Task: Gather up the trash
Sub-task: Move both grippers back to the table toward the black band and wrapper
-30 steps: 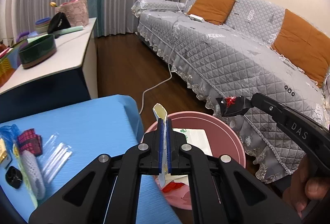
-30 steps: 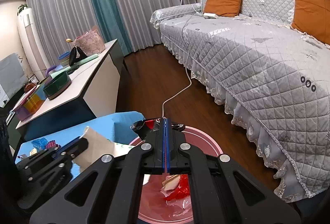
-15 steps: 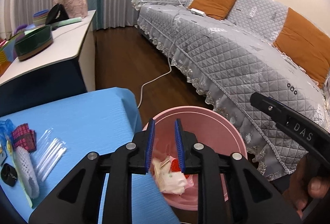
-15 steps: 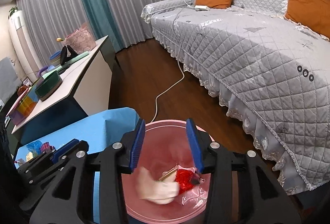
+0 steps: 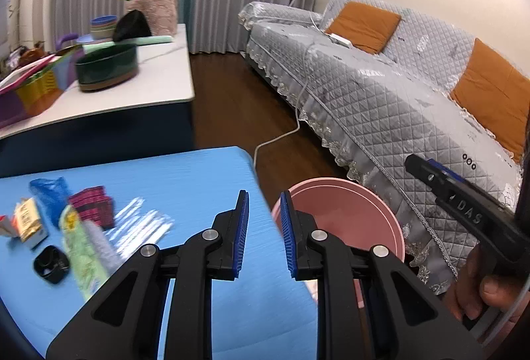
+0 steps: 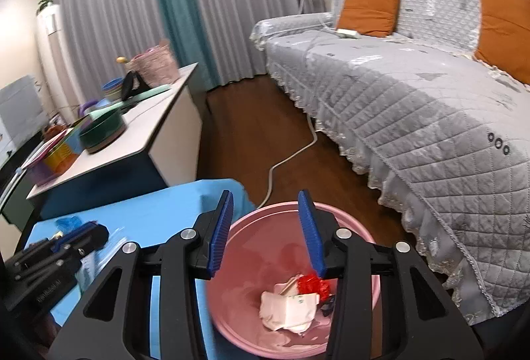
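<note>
A pink bin (image 6: 265, 234) stands on the floor beside the blue table (image 5: 185, 174); it also shows in the left wrist view (image 5: 347, 211). Crumpled white paper (image 6: 291, 310) and a red wrapper (image 6: 311, 285) lie in it. My right gripper (image 6: 265, 227) is open and empty above the bin. My left gripper (image 5: 263, 227) is open and empty over the table's right edge. Several pieces of trash lie on the table's left: a blue bag (image 5: 49, 194), a dark red wrapper (image 5: 94, 204), clear sleeves (image 5: 142, 227), a green packet (image 5: 82, 257) and a black cap (image 5: 49, 264).
A grey quilted sofa (image 5: 381, 95) with orange cushions stands at the right. A white cable (image 5: 281, 134) runs across the wooden floor. A white side table (image 5: 132, 88) behind holds a dark green bowl (image 5: 107, 67) and other clutter.
Both grippers opened and dropped their trash into the pink bin. The left gripper has since swung left, toward the table; the right stays over the bin.
</note>
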The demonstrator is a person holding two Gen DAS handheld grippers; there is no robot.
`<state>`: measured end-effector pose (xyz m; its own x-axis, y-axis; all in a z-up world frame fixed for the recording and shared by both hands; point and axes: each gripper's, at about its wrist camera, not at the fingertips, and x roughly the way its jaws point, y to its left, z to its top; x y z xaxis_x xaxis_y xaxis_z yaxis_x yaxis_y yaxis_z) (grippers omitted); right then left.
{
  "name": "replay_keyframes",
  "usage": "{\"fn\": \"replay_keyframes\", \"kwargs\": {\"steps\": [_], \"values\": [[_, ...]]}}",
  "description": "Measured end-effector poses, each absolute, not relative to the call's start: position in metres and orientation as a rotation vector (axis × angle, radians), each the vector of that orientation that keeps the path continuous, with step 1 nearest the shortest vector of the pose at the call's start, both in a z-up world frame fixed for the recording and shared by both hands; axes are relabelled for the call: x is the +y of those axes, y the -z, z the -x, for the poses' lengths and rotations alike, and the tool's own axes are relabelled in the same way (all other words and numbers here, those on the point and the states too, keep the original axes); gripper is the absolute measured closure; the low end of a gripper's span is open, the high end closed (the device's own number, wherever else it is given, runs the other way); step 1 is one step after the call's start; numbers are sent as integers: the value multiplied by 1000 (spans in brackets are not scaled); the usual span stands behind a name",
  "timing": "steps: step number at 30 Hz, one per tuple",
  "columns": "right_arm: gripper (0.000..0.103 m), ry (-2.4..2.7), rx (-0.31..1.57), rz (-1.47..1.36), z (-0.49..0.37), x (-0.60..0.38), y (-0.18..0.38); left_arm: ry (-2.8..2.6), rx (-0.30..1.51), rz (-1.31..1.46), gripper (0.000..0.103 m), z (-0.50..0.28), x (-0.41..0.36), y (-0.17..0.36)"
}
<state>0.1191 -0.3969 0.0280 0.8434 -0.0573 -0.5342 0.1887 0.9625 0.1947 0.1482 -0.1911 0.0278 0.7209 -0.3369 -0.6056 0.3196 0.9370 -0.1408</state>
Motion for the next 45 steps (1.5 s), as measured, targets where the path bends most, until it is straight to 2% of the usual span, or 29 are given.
{"fn": "replay_keyframes", "kwargs": {"steps": [1,3,5,21,28,31,45], "values": [[64,128,552,-242,-118,-394,-29,358,671,30,82,-145,-186,-30],[64,116,546,-235,-115,-385,-31,345,664,35,73,-138,-173,-34],[64,92,536,-229,-111,-376,-35,335,656,40,68,-131,-161,-37],[64,-41,535,-221,-101,-306,-41,208,614,65,68,-88,-43,-49],[79,-108,552,-228,-107,-278,-38,105,619,128,68,-85,12,-41],[82,-140,560,-214,-109,-264,-35,67,626,152,68,-85,28,-32],[83,-283,618,-99,-126,-190,-11,-58,683,214,68,-94,79,13]]}}
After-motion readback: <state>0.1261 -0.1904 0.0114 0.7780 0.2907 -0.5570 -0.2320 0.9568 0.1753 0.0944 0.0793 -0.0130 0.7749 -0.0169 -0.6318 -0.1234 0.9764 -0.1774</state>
